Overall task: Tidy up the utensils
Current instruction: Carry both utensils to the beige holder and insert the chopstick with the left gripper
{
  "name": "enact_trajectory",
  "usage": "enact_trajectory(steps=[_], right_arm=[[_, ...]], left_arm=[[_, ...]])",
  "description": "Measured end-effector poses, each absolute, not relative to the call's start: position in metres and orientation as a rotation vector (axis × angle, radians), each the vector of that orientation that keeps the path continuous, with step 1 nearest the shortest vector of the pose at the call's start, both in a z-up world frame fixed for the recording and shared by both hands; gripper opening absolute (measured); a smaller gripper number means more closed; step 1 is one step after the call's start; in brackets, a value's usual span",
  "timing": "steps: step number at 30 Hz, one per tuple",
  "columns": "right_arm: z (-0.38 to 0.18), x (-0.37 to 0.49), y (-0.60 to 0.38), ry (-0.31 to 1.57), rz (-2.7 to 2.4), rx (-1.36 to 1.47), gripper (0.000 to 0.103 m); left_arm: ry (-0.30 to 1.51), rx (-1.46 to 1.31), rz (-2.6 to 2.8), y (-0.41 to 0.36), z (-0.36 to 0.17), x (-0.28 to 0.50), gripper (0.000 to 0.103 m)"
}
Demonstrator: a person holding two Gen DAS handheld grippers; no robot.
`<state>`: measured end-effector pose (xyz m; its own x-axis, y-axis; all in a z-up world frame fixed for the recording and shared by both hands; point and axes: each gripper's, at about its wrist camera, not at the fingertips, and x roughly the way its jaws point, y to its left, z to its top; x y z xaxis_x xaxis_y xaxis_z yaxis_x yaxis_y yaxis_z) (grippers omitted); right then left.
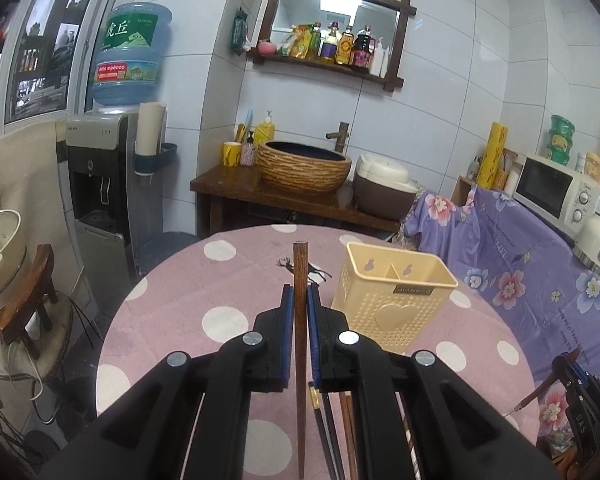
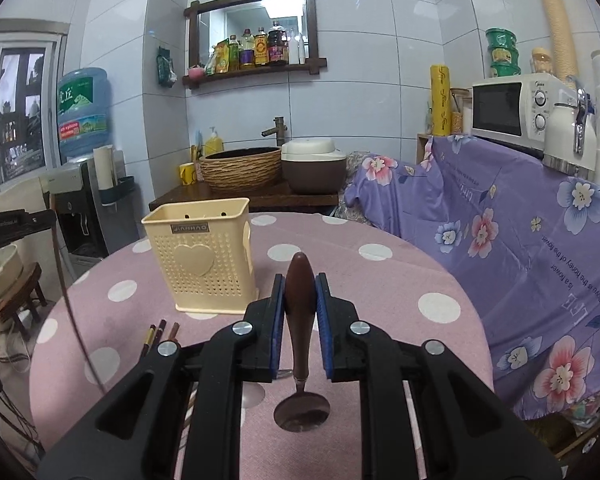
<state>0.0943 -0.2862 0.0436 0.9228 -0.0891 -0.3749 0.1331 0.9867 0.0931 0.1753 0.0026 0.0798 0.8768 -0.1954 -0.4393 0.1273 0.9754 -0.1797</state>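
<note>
Chopstick (image 1: 299, 320) is clamped in the left gripper (image 1: 299, 300), jaws squeezed almost fully together on it. It's a plain brown wooden one, pointing straight away from the camera with its blunt end sticking out past the fingertips and its thin end running back under the gripper, lifted off the table (image 1: 172, 304).

Right gripper (image 2: 300, 292) has a spoon (image 2: 300, 320) pinched by its brown handle, jaws narrow and pressing on both sides. Handle end pokes forward past the fingertips, and the metal bowl of the spoon hangs back below the gripper, closer to the camera. It looks clear of the cloth too.

Holder (image 2: 202, 258), the cream plastic one with little holes and a heart on its front, stands upright on the round table with the pink polka-dot cloth, around the middle and toward the far edge. From the left wrist camera it sits just right of the chopstick tip; from the right wrist camera it's off to the left of the spoon. Left view shows a divider splitting it into two compartments. I can't make out anything inside.

More chopsticks (image 2: 160, 334) lie flat on the cloth near the table's near edge, in front of the holder, a few dark and reddish ones bunched side by side. Most of their length is hidden under the grippers.

Right gripper also peeks into the left view at the lower right corner.
</note>
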Motion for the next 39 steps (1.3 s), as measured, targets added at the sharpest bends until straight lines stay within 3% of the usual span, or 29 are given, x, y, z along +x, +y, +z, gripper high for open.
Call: enact_trajectory(steps=[18, 31, 39], right_arm=[[0.046, 0.125, -0.287, 0.446, 0.005, 0.196, 0.016], [0.188, 0.232, -0.266, 0.277, 0.095, 0.174, 0.016], [0.159, 0.288, -0.246, 0.327, 0.056, 0.164, 0.016]], left_arm=[[0.447, -0.169, -0.192, 0.013, 0.099, 0.186, 0.008], [0.272, -0.169, -0.267, -0.022, 0.242, 0.235, 0.008], [0.330, -0.192, -0.240, -0.056, 0.206, 0.278, 0.008]])
